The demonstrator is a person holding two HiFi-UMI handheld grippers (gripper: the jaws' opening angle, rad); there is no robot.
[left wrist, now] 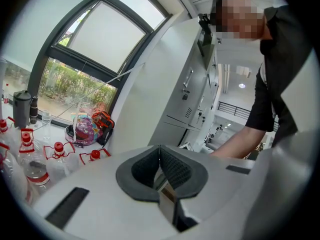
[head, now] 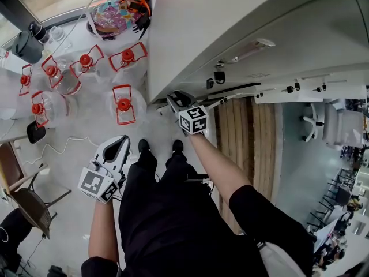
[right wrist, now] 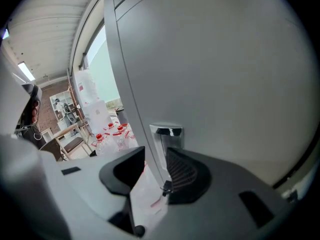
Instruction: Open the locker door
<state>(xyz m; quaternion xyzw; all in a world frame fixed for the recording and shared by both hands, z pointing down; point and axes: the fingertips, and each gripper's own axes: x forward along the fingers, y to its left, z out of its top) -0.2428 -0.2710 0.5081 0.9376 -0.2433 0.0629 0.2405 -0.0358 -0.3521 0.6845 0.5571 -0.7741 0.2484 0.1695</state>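
The locker (head: 242,16) fills the view ahead of me. Its door (right wrist: 225,74) looks closed, though the head view is too steep to be sure. I'm at the grasping step: my right gripper (right wrist: 156,171) has its jaws wide, straddling the door's edge just short of the chrome handle (right wrist: 168,132) and pressing on nothing. Next I need to ease forward onto the handle, close, and pull outward. My left gripper (left wrist: 160,154) hangs by my leg, jaws together and empty.
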